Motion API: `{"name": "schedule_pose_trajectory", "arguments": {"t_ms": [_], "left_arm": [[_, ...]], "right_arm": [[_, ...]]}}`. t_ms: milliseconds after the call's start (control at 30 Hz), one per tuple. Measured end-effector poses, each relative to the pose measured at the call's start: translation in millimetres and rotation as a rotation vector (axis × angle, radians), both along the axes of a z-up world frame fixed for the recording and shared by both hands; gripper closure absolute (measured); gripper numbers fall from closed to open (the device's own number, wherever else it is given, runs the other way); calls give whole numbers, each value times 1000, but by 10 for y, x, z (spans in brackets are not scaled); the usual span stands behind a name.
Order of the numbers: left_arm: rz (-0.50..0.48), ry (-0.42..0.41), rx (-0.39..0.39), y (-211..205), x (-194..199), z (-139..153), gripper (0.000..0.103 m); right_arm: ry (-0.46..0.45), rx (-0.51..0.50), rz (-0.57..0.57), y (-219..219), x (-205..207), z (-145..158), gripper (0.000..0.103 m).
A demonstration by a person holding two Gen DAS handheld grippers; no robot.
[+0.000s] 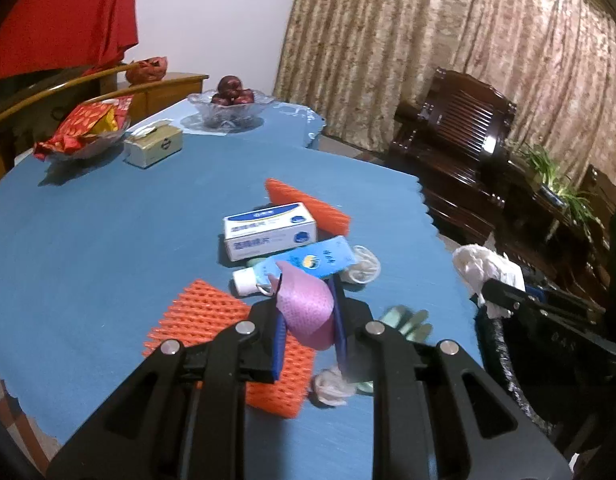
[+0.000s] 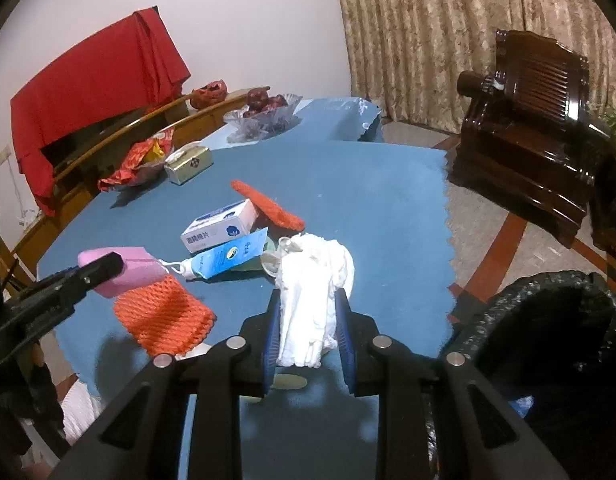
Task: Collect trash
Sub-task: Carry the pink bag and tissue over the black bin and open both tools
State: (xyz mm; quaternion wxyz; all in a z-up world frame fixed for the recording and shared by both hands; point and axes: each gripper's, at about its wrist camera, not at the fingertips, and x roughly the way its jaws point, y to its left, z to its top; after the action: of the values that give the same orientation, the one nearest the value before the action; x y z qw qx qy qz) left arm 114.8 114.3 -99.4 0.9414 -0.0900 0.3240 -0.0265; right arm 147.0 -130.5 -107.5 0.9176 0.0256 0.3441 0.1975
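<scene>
Both jaws were clamped: left gripper (image 1: pixel 308 332) on pink foam sleeve (image 1: pixel 306 312), right gripper (image 2: pixel 308 336) on crumpled white tissue (image 2: pixel 311 300). Beside the black-lined bin (image 2: pixel 547 320), the loosely pinched tissue could slip out.

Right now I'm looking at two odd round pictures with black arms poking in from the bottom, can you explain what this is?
Each picture comes from a camera on a hand-held grasping tool, looking along its two fingers. In the left hand's view, the left tool grips a pink foam piece. In the right hand's view, the right tool grips a white crumpled tissue. Below lies a blue table with a white box, a blue tube and orange foam nets. A black trash bag waits on the right.
</scene>
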Motion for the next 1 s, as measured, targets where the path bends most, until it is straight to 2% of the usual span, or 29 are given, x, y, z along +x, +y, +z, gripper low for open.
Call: {"name": "schedule_pose_trajectory", "arguments": {"t_ms": [400, 1000], "left_arm": [[-144, -3, -6, -559, -106, 62, 84], [-360, -24, -6, -1381, -255, 117, 84]], "right_arm": [[-13, -6, -75, -398, -323, 139, 77], [-8, -28, -308, -1285, -838, 133, 77]]}}
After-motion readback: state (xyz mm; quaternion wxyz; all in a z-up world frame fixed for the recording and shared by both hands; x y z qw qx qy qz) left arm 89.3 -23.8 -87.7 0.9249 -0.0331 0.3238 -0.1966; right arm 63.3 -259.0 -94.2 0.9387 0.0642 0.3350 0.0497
